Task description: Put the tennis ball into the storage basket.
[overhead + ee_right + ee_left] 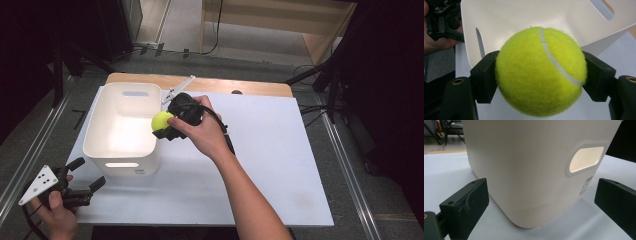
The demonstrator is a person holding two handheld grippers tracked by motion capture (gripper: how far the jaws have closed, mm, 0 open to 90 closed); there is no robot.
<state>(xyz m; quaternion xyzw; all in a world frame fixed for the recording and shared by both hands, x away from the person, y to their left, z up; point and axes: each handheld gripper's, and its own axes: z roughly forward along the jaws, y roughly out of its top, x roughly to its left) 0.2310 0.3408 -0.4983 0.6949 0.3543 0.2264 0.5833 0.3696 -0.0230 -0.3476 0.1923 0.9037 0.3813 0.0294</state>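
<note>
A yellow tennis ball [161, 120] [540, 71] is clamped in my right gripper [165, 123] [541, 75], held above the right rim of a white plastic bin [122, 127] [524, 15]. The bin looks empty inside. At the table's front left corner my left gripper [86, 175] [541, 200] stands open, its jaws pointing at the bin's near corner [529, 170] with nothing between them.
A white board [260, 155] covers the wooden table [225, 85]. A thin white bar [177, 89] lies behind the bin. Black stands and cables sit on the floor at both sides. The board to the right of the bin is bare.
</note>
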